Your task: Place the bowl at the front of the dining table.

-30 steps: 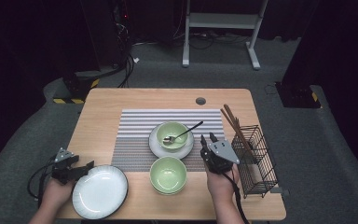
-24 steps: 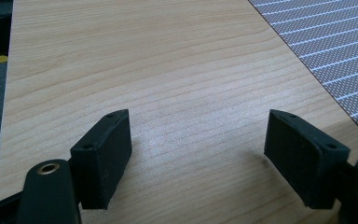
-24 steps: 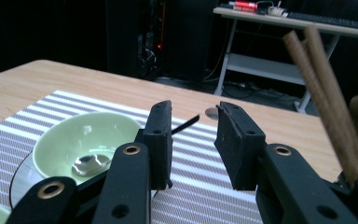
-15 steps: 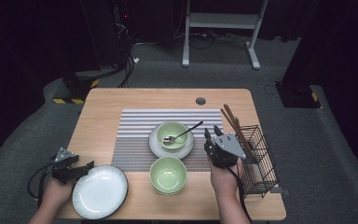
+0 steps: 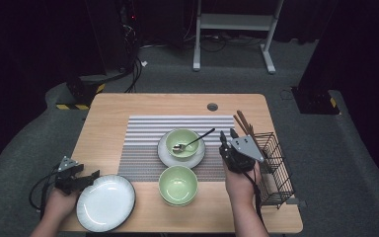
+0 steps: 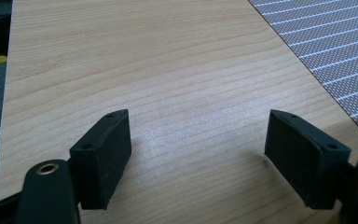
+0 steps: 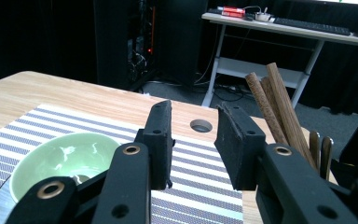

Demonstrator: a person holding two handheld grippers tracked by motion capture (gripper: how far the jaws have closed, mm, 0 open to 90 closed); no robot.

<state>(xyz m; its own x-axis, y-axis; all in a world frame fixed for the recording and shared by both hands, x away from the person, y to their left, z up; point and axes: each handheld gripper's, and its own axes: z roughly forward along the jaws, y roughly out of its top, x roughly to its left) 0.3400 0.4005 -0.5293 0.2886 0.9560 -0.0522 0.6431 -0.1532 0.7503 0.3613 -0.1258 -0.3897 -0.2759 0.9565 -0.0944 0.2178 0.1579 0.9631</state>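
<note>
Dark room, grey carpet; a white-framed desk (image 5: pixel 234 24) stands well behind the wooden table (image 5: pixel 128 106). The striped placemat (image 5: pixel 143 148) covers the table's centre and leaves bare wood on the left, along the far edge and at the near edge.

Right gripper (image 5: pixel 228 139): held above the table just right of the mat, between the far bowl (image 5: pixel 182 140) and the wire basket (image 5: pixel 274 168). Jaws partly apart with nothing between them, released. In the right gripper view (image 7: pixel 193 140) the jaws point level over the mat's far part toward the round cable hole (image 7: pixel 201 125). The far bowl sits on a small plate (image 5: pixel 165 154) and holds a spoon (image 5: pixel 193 141) whose handle sticks out toward the right gripper. The gap between handle tip and jaws is narrow. The basket stands along the right table edge, with brown sticks (image 5: pixel 243 122) leaning out of its far end.

Left gripper (image 5: pixel 96 174): at the near left corner, jaws wide apart, empty, tips just beside the rim of the white plate (image 5: pixel 106 202). The left gripper view (image 6: pixel 198 154) shows bare wood ahead and the mat's corner (image 6: pixel 335 56) to one side.

The near bowl (image 5: pixel 177 183) stands on the mat's near edge, between the white plate and the person's right hand (image 5: pixel 241 180), apart from both.
</note>
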